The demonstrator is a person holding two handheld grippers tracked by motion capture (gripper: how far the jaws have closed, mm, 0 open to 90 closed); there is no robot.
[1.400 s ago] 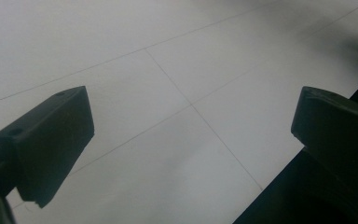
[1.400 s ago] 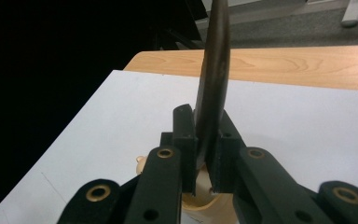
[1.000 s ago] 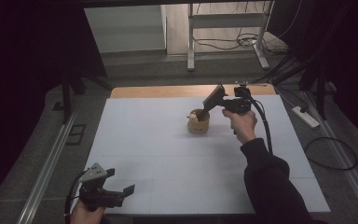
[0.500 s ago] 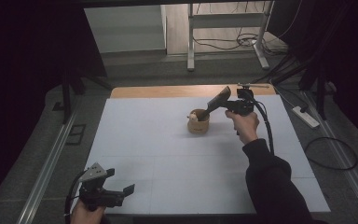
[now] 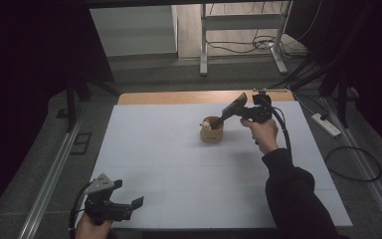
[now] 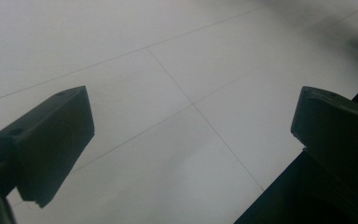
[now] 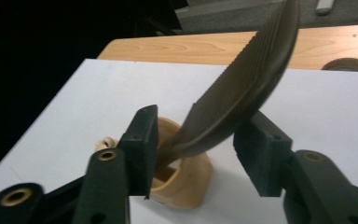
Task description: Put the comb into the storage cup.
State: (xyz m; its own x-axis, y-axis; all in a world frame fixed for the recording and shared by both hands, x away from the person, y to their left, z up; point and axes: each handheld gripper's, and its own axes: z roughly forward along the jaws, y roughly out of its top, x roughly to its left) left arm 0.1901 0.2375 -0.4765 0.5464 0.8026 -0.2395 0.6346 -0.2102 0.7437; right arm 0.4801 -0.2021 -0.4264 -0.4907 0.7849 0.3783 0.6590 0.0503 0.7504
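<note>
A dark brown ridged feather (image 7: pixel 242 88) stands in a pale tan wooden holder (image 7: pixel 186 179) with a small cream knob (image 5: pixel 206 125). The white table sheet (image 5: pixel 179 164) shows thin grey grid lines; at 12 o'clock runs a light wood-grain strip (image 5: pixel 179 97). Both grippers' jaws are black.

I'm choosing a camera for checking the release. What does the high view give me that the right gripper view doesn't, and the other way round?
The high view adds the left gripper, open at the white table's near edge, and the person's dark sleeve. The right gripper view adds the ridged edge of the dark blade. Both share the blade leaning in the wooden holder, with the right gripper around it, its jaws just opened and off the blade.
</note>
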